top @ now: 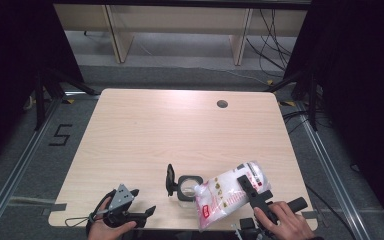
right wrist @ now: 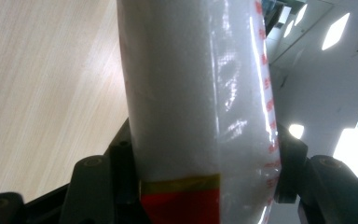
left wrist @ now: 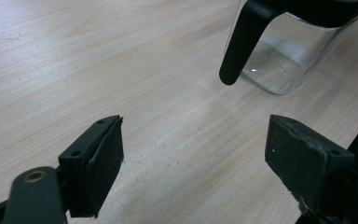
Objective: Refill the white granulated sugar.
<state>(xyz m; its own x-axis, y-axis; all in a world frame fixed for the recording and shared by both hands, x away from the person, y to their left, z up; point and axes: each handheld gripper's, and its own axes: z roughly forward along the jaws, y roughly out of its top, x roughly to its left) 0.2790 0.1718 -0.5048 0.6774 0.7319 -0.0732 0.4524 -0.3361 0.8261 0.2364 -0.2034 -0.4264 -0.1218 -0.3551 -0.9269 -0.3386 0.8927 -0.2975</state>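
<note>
Light wood table point(top: 145, 130), grommet hole point(top: 222, 104); grey floor point(top: 190, 75), cables point(top: 272, 42), wood desk legs point(top: 117, 35) behind; dark surrounds.

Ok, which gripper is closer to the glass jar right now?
Right. The right gripper, clamped on the white bag, sits just right of the glass jar with the bag reaching its rim. The left gripper rests open, apart, to the jar's left.

The worktop point(top: 145, 130) is pale wood-grain laminate, matt and smooth. The bag point(right wrist: 196, 93) is glossy clear plastic film over white grains, with red print. The jar point(left wrist: 284, 60) is clear, shiny glass with a matt black plastic lid clasp point(left wrist: 242, 42). Each hand-held gripper's pads point(left wrist: 98, 163) look like dull, scuffed black rubber.
</note>
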